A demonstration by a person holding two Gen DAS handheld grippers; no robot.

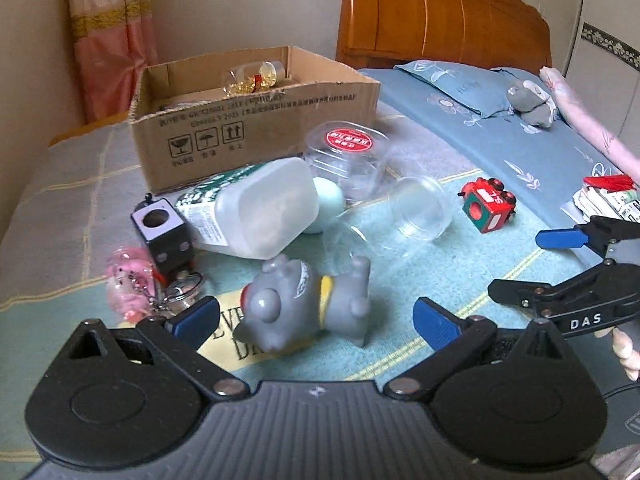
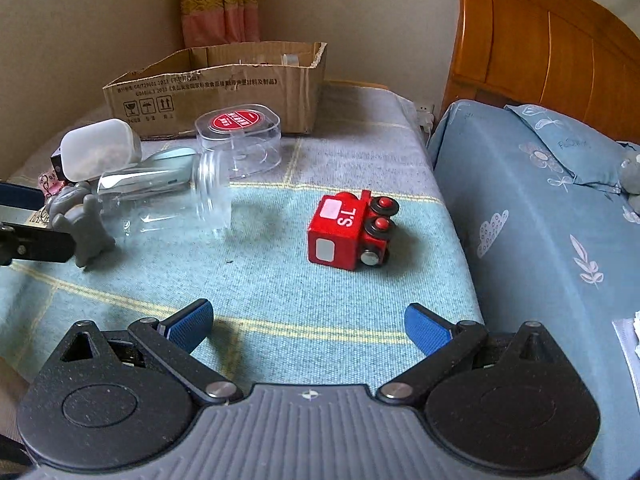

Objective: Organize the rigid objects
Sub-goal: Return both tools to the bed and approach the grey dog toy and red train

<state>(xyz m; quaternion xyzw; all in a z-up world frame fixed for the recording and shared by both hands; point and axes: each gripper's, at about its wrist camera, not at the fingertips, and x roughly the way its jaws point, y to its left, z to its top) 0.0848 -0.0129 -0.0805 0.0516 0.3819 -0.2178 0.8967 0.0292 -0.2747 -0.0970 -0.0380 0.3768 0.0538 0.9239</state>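
My left gripper (image 1: 316, 322) is open, its blue pads on either side of a grey toy animal (image 1: 304, 304) lying on the blanket, not closed on it. My right gripper (image 2: 308, 326) is open and empty, a short way in front of a red toy train (image 2: 352, 230) lying on its side. The train also shows in the left wrist view (image 1: 488, 208). An open cardboard box (image 1: 256, 120) stands at the back, also in the right wrist view (image 2: 224, 88), with a clear bottle of gold items (image 1: 256, 76) inside.
Beside the grey toy lie a white plastic bottle (image 1: 260, 208), a clear jar (image 1: 400, 220), a clear lidded tub with a red label (image 1: 348, 156), a black cube (image 1: 164, 236) and a pink keychain (image 1: 128, 284). A blue-sheeted bed (image 2: 540, 208) with wooden headboard borders the right.
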